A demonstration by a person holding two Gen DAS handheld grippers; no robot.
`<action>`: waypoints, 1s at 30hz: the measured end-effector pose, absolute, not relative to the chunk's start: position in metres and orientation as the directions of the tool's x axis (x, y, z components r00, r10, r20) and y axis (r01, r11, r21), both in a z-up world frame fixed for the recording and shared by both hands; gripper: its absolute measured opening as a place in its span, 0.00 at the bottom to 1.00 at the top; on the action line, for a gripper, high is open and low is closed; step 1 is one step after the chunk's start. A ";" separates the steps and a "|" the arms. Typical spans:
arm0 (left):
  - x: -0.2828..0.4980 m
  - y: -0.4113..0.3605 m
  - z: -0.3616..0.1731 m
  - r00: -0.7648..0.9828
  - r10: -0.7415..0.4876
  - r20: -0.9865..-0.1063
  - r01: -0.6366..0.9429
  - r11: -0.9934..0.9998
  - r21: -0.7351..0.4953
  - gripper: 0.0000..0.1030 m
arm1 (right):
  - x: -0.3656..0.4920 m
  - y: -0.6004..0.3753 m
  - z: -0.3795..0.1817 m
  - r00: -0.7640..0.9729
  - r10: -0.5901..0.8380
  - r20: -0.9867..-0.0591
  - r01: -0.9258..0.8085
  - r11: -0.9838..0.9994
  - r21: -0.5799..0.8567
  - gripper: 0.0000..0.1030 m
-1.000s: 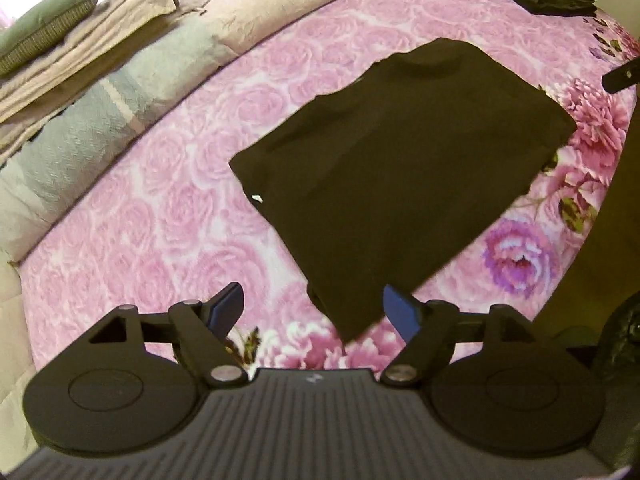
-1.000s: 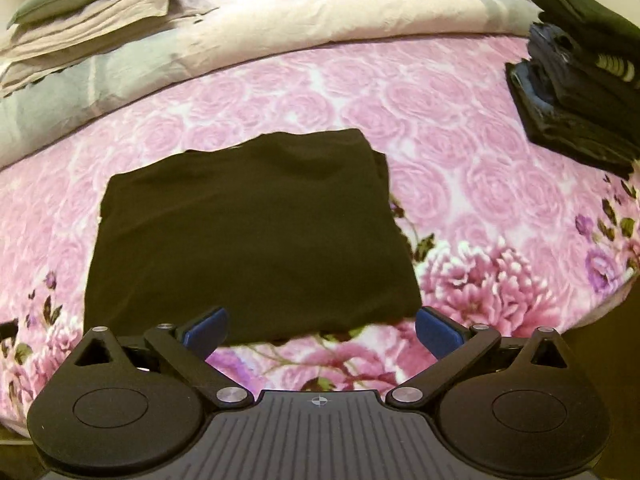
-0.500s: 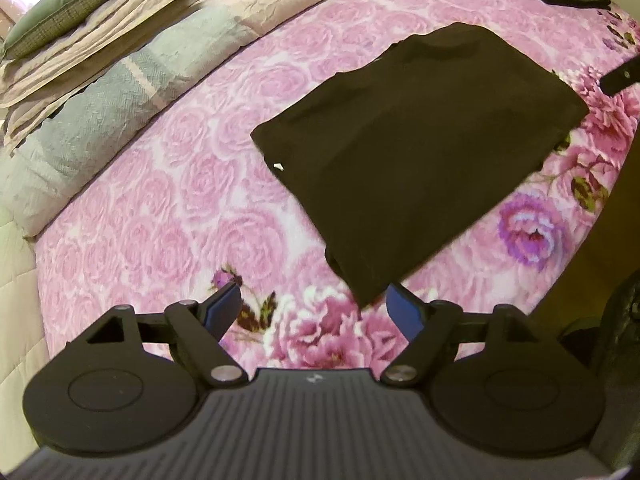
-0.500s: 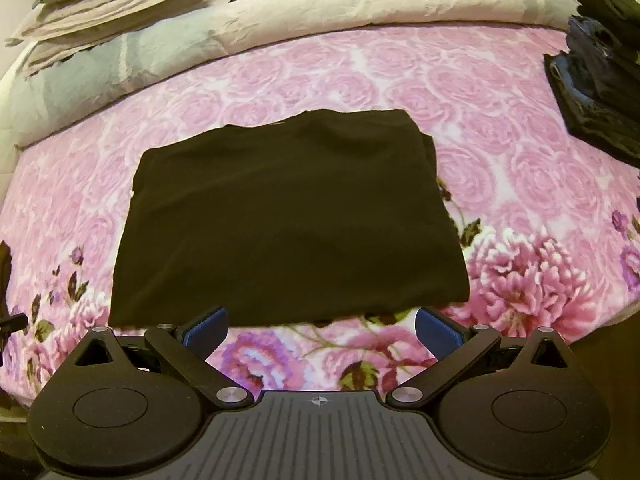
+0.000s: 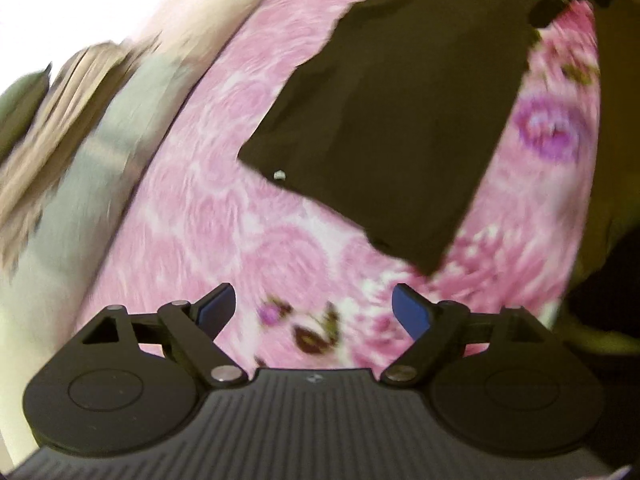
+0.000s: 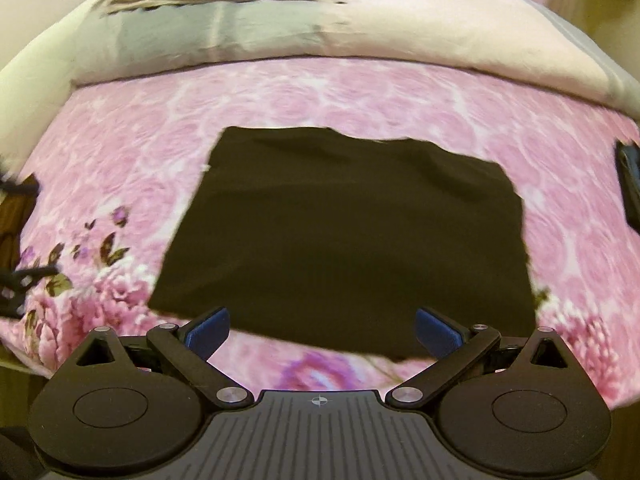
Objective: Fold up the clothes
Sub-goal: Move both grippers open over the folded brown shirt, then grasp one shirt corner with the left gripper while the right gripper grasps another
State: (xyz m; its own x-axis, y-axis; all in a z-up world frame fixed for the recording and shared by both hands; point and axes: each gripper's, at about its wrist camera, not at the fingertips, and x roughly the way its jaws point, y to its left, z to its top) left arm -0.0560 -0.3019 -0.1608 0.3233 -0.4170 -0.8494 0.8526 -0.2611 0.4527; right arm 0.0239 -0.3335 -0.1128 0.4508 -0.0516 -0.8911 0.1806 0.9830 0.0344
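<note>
A black garment [image 6: 344, 240], folded to a rough rectangle, is laid flat on the pink rose-printed bed cover [image 6: 360, 96], and every place below is given from it. In the right wrist view its near hem is found just ahead of the right gripper [image 6: 322, 330], crossing the gap between the two blue pads, with its long axis running side to side across that gripper's line of sight. The right gripper is spread wide and nothing is held in it. In the left wrist view the garment [image 5: 400, 120] is seen ahead and to the right of the left gripper [image 5: 314, 308], one corner pointing toward it but apart from the pads; this gripper is likewise spread and empty. The right gripper is therefore judged the nearer, and the next fold is likely to be started from the near hem.

The cloth appears matte, thin and limp, its far edge slightly wavy, with a small white tag [image 5: 279, 175] at one side. Beyond it a grey-and-cream quilt [image 6: 224, 36] is rolled, soft and bulky. Both views are blurred.
</note>
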 end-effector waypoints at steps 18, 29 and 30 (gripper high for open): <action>0.054 -0.364 -0.310 0.032 -0.664 -0.747 0.313 -0.704 0.638 0.81 | 0.100 -0.151 -0.282 0.374 -0.137 -0.917 -0.394 0.872 -0.291 0.75; 0.066 -0.393 -0.339 -0.112 -0.709 -0.697 0.069 -0.705 0.706 0.83 | 0.106 -0.155 -0.312 0.420 -0.164 -0.892 -0.429 0.830 -0.355 0.53; 0.066 -0.396 -0.340 -0.122 -0.709 -0.694 0.044 -0.702 0.710 0.83 | 0.107 -0.157 -0.311 0.422 -0.170 -0.890 -0.423 0.832 -0.359 0.53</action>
State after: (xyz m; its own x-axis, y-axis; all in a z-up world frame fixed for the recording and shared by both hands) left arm 0.0658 -0.3958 -0.3400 -0.1222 -0.7095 -0.6940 0.0439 -0.7025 0.7104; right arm 0.1074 -0.1573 -0.3114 0.4224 -0.1700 -0.8903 -0.4226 0.8320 -0.3593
